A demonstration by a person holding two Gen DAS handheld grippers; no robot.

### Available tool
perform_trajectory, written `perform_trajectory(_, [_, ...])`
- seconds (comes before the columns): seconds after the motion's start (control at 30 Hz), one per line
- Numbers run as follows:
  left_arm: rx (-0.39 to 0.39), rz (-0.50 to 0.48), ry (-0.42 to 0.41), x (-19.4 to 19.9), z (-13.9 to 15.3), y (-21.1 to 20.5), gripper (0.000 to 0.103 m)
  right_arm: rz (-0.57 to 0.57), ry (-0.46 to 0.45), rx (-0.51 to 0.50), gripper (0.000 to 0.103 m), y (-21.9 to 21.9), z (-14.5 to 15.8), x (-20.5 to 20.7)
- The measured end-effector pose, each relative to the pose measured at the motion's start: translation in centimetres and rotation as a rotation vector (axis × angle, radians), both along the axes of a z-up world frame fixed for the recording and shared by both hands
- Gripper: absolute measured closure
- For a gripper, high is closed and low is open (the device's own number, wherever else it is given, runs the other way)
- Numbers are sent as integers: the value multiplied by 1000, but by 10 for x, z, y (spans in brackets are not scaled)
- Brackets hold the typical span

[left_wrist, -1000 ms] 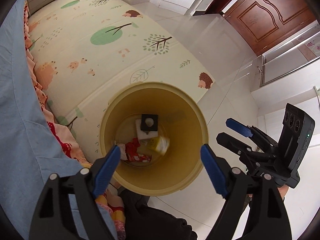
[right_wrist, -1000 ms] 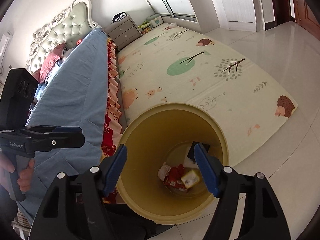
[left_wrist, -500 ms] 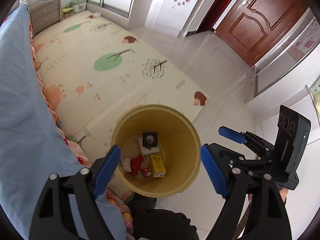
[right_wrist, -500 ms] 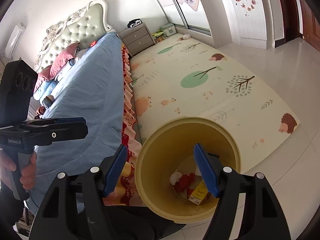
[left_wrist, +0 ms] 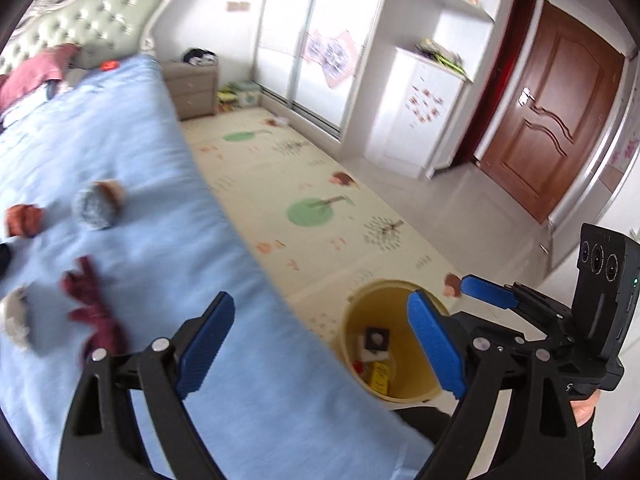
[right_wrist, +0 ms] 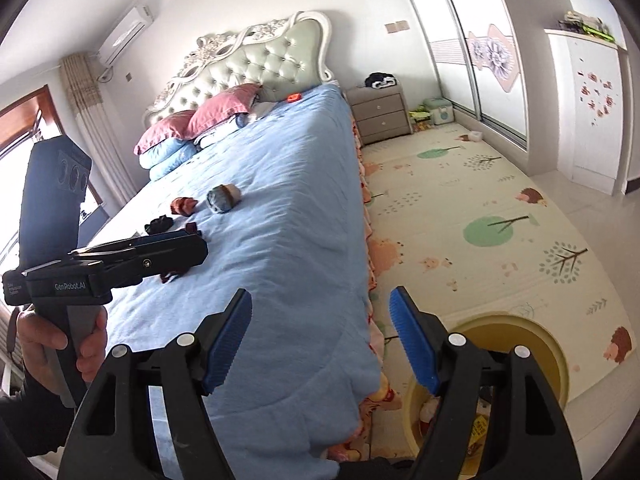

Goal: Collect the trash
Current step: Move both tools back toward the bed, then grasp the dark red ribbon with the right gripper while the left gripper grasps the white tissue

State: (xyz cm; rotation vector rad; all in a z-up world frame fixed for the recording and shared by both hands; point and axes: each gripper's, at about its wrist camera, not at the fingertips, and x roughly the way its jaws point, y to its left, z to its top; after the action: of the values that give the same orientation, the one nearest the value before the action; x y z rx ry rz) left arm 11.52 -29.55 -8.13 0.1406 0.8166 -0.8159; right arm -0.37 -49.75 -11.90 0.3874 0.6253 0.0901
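A yellow trash bin (left_wrist: pixel 386 390) stands on the floor by the bed's corner, with a yellow carton (left_wrist: pixel 380 376) and other scraps inside; its rim also shows in the right wrist view (right_wrist: pixel 556 356). Several scraps lie on the blue bedspread: a dark red piece (left_wrist: pixel 94 312), a grey-blue wad (left_wrist: pixel 96 208) (right_wrist: pixel 222 198), a reddish-brown piece (left_wrist: pixel 22 220) (right_wrist: pixel 184 205) and a black piece (right_wrist: pixel 159 224). My left gripper (left_wrist: pixel 320 344) is open and empty above the bed edge. My right gripper (right_wrist: pixel 320 340) is open and empty over the bed's corner.
The blue bed (right_wrist: pixel 280 184) fills the left, with pink pillows (right_wrist: pixel 208 120) at the padded headboard. A patterned play mat (right_wrist: pixel 500 240) covers the floor. A grey nightstand (right_wrist: pixel 380 114), wardrobes and a brown door (left_wrist: pixel 548 120) line the far side.
Both grippers have lifted away from the bin and swung up towards the bed. The bin has dropped to the lower right and the scraps on the bedspread have come into view.
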Motion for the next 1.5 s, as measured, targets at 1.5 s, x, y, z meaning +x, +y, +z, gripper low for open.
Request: perform_trajectory(1.5, [-27,555,-107,86,-15,256,4,242,150,-220,41,218,7,176])
